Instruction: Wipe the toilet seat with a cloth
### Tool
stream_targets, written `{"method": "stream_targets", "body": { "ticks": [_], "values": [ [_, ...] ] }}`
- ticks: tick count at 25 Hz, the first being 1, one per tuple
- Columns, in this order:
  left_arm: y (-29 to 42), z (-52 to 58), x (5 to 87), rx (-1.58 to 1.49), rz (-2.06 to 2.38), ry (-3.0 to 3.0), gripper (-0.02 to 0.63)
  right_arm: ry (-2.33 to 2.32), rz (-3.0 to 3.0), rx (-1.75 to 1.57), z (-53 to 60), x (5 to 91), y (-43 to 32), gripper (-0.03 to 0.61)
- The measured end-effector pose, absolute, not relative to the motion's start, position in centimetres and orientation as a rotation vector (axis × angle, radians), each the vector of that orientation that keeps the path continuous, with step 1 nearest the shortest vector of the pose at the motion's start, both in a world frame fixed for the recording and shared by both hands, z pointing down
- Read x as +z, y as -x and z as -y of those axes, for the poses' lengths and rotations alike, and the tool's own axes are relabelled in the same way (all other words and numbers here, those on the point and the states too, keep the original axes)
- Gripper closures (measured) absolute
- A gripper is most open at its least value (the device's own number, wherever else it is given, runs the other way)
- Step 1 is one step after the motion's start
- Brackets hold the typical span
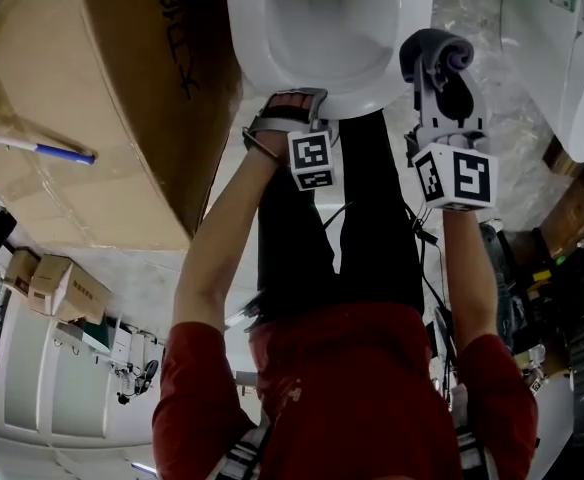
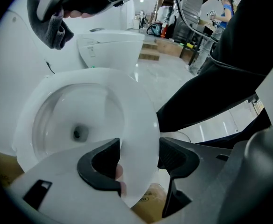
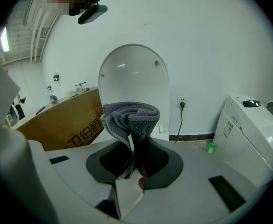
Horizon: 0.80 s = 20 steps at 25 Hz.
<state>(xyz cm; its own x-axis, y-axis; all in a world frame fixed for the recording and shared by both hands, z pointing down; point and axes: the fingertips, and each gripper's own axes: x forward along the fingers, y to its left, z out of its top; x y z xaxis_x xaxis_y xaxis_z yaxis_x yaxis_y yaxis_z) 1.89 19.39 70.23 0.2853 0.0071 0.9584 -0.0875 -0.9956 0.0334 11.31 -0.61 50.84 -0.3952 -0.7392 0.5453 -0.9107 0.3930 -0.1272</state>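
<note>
The white toilet (image 1: 327, 28) stands at the top middle of the head view, its lid (image 3: 134, 83) raised against the wall. My left gripper (image 1: 292, 108) is at the bowl's front edge. In the left gripper view the front rim of the toilet seat (image 2: 136, 125) lies between the two black pads of the left gripper (image 2: 139, 164), which stands open. My right gripper (image 1: 440, 88) hovers to the right of the bowl, shut on a bunched grey cloth (image 1: 434, 53). That cloth (image 3: 132, 118) sticks up from the right gripper (image 3: 135, 164).
A large cardboard box (image 1: 102, 98) stands close on the toilet's left, with a blue-handled tool (image 1: 42, 148) on top. A second white toilet (image 1: 572, 58) is on the right. A small green object (image 3: 211, 147) lies by the wall below a socket (image 3: 182, 101). The person's black trousers (image 1: 337, 238) fill the near middle.
</note>
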Motion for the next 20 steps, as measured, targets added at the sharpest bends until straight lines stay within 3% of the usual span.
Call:
{"method": "stream_targets", "body": {
  "ticks": [8,13,20],
  "values": [
    [-1.8,-19.1,71.7,1.784,0.159,-2.456,0.334,-1.392,2.227,0.539,2.7,53.4,-11.3,0.495],
    [-2.1,-18.4,69.4,1.506,0.333,-2.482,0.344,-1.290,2.181,0.363,6.2,55.2,-11.8,0.494],
    [-0.1,-11.6,63.1,1.042,0.943,-2.468,0.516,-1.095,2.102,0.108,10.5,58.3,-11.6,0.495]
  ]
}}
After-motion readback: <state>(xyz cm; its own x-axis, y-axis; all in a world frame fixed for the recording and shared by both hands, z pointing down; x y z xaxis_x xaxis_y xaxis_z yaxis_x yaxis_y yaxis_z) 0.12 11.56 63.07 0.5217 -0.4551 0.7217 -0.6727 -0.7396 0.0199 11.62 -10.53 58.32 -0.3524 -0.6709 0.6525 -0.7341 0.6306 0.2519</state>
